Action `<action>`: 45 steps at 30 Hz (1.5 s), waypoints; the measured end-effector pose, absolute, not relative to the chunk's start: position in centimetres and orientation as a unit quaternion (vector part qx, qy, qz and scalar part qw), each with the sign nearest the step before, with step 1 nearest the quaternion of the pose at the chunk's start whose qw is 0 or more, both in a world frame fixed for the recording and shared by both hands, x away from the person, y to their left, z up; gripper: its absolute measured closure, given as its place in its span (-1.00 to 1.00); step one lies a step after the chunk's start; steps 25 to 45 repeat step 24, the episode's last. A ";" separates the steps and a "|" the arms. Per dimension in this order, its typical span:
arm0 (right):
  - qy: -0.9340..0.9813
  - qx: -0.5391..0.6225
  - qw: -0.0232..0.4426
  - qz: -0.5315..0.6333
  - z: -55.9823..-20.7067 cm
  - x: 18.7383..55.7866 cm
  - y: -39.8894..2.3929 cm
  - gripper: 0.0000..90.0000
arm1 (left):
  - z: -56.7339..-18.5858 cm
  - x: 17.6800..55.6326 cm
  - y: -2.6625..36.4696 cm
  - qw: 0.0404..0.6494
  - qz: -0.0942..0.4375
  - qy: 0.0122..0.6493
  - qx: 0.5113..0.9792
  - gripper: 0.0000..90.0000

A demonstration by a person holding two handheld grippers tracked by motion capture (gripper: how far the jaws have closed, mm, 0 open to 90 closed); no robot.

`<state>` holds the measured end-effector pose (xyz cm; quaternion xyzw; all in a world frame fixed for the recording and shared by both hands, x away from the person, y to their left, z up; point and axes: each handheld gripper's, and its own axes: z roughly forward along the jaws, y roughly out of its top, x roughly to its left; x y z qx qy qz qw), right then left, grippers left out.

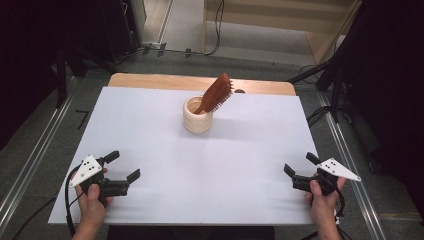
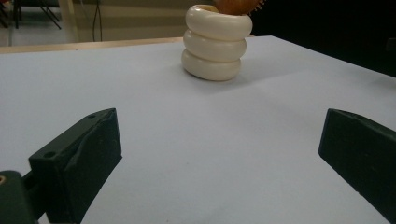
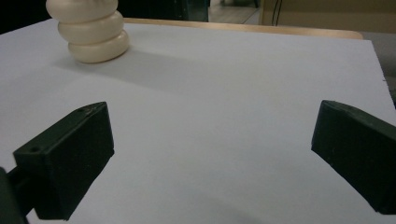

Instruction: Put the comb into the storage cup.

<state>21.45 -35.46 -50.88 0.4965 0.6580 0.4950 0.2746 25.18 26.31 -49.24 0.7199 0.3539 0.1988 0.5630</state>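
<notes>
The left gripper [image 1: 123, 164] and the right gripper [image 1: 301, 164] rested low at the near corners — jaws spread wide, holding nothing.

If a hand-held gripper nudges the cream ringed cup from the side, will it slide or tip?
Probably slide: the cup looks squat on a broad base. The hairbrush leaning out of it adds top weight towards one side, so a push near the rim might tip it. Its glossy rounded rings may slip between jaws.

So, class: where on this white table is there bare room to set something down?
Bare: the wide stretch between the left claw, the right claw and the cream holder, plus both sides of the holder. Crowded: only the far middle, where the hairbrush leans out of the holder.
</notes>
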 end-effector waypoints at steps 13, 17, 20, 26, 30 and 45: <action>0.652 0.501 0.272 0.500 -51.6 21.4 -35.7 -1.00 | -49.2 25.2 26.2 0.563 0.199 0.351 0.722 -1.00; 0.650 0.501 0.274 0.501 -51.6 21.4 -35.7 -1.00 | -49.2 25.2 26.3 0.563 0.199 0.352 0.721 -1.00; 0.648 0.503 0.272 0.503 -51.7 21.5 -35.7 -1.00 | -49.3 25.2 26.3 0.564 0.198 0.351 0.721 -1.00; 0.645 0.505 0.272 0.505 -51.7 21.5 -35.8 -1.00 | -49.2 25.2 26.3 0.563 0.197 0.351 0.722 -1.00; 0.645 0.505 0.272 0.505 -51.7 21.5 -35.8 -1.00 | -49.2 25.2 26.3 0.563 0.197 0.351 0.722 -1.00; 0.645 0.505 0.272 0.505 -51.7 21.5 -35.8 -1.00 | -49.2 25.2 26.3 0.563 0.197 0.351 0.722 -1.00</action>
